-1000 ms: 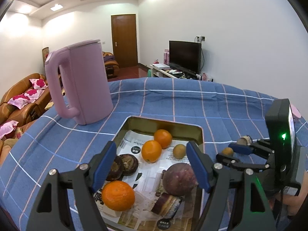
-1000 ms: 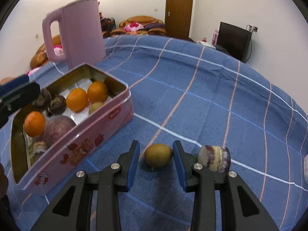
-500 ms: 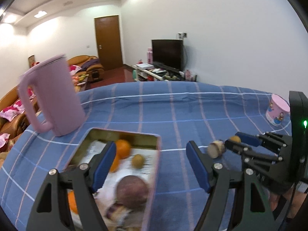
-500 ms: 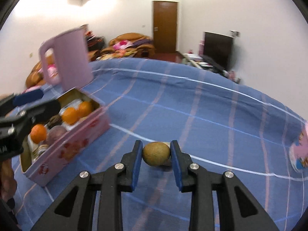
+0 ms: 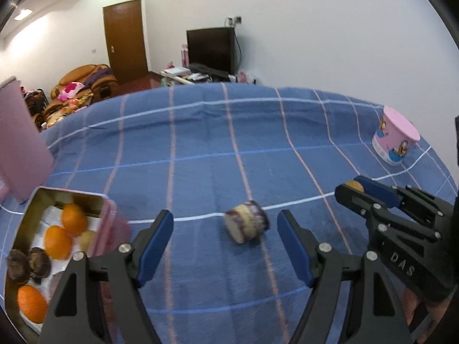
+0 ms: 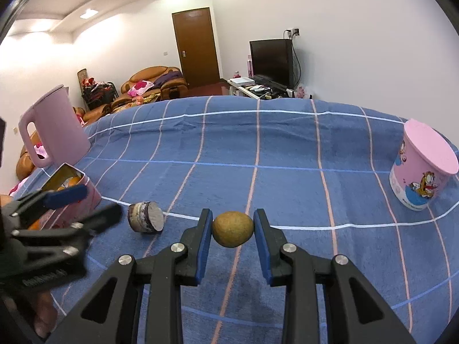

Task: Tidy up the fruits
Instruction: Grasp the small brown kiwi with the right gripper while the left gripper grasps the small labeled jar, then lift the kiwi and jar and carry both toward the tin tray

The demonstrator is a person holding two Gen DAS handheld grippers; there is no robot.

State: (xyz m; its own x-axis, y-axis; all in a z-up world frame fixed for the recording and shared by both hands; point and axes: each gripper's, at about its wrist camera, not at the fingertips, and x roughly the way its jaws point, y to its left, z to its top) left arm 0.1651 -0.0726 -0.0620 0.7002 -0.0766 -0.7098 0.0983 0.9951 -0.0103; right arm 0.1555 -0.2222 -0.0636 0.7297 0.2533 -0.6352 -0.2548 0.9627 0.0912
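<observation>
Blue checked tablecloth [image 6: 287, 149] under living-room lights: right gripper [image 6: 233, 229] pinching a brown kiwi [image 6: 233, 229] between both pads, just above the cloth. Left gripper [image 5: 225, 245] hanging wide open, empty, framing a cut purple fruit chunk [image 5: 247, 225]. Lifting level and carrying left to the pink tin [image 5: 94, 223], avoiding crushing.

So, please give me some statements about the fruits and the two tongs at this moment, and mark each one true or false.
1. The right tongs grip a kiwi. True.
2. The left tongs hold the cut purple fruit piece. False: they are open, and the piece lies on the blue cloth ahead of them.
3. Oranges lie in the pink tin. True.
4. The pink cartoon cup lies on its side. False: it stands on the cloth.
</observation>
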